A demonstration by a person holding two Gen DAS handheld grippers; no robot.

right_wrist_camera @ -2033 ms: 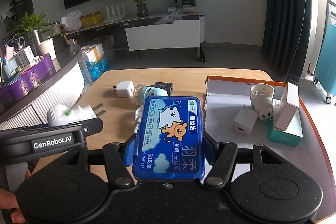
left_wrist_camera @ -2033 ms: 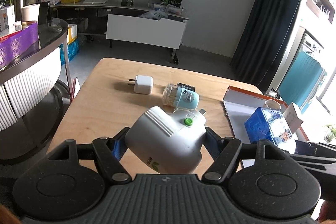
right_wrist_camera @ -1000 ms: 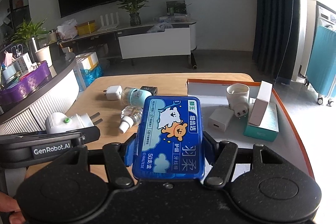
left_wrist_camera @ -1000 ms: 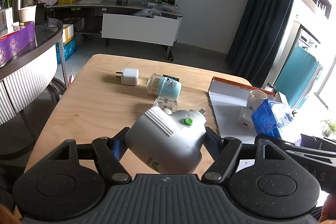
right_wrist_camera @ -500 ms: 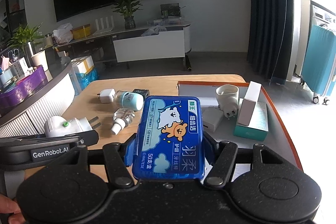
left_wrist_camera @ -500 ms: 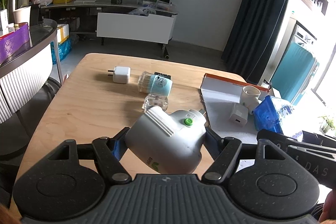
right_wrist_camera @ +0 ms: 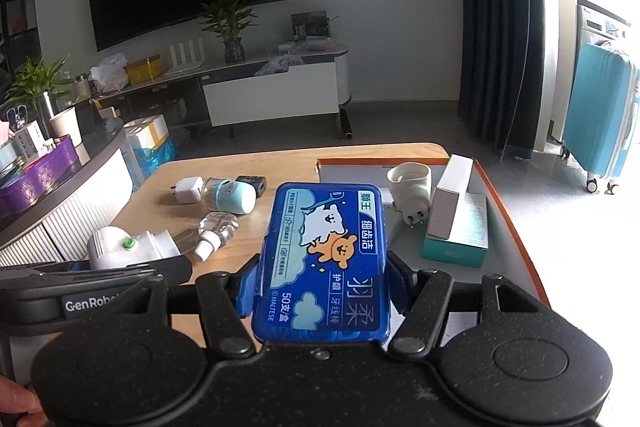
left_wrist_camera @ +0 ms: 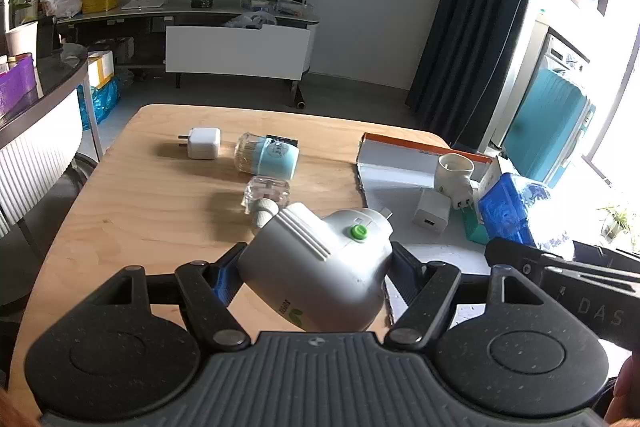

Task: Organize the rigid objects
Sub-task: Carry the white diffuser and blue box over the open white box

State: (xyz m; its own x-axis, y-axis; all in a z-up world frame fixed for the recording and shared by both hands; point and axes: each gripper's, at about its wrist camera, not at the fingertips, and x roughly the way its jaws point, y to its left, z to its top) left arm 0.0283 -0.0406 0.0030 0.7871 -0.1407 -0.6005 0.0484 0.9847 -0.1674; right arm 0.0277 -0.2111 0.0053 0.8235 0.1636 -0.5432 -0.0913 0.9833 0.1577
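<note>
The left gripper (left_wrist_camera: pixel 316 263) is clamped on a white plug-in device (left_wrist_camera: pixel 320 267) with a green button, its pads pressing both sides of the body, jaws about half apart. The device hangs over the wooden table (left_wrist_camera: pixel 160 211), just left of the tray's (left_wrist_camera: pixel 400 183) near corner.

The right gripper (right_wrist_camera: pixel 320 267) is clamped on a blue floss box (right_wrist_camera: pixel 326 263), held flat with its cartoon label facing up, jaws about half apart. The box sits above the tray's left edge.

Left of the tray, nearest first, a small clear bottle (left_wrist_camera: pixel 266 197) lies on its side, then a pale blue capped jar (left_wrist_camera: pixel 266 159) with a small black item (right_wrist_camera: pixel 251 183) behind it, then a white charger (left_wrist_camera: pixel 204 143) farthest left.

On the tray lie a white adapter (left_wrist_camera: pixel 432 213), a round white plug (left_wrist_camera: pixel 454 173) and a teal box (right_wrist_camera: pixel 460 231) with a white carton (right_wrist_camera: pixel 450 201) leaning on it.
</note>
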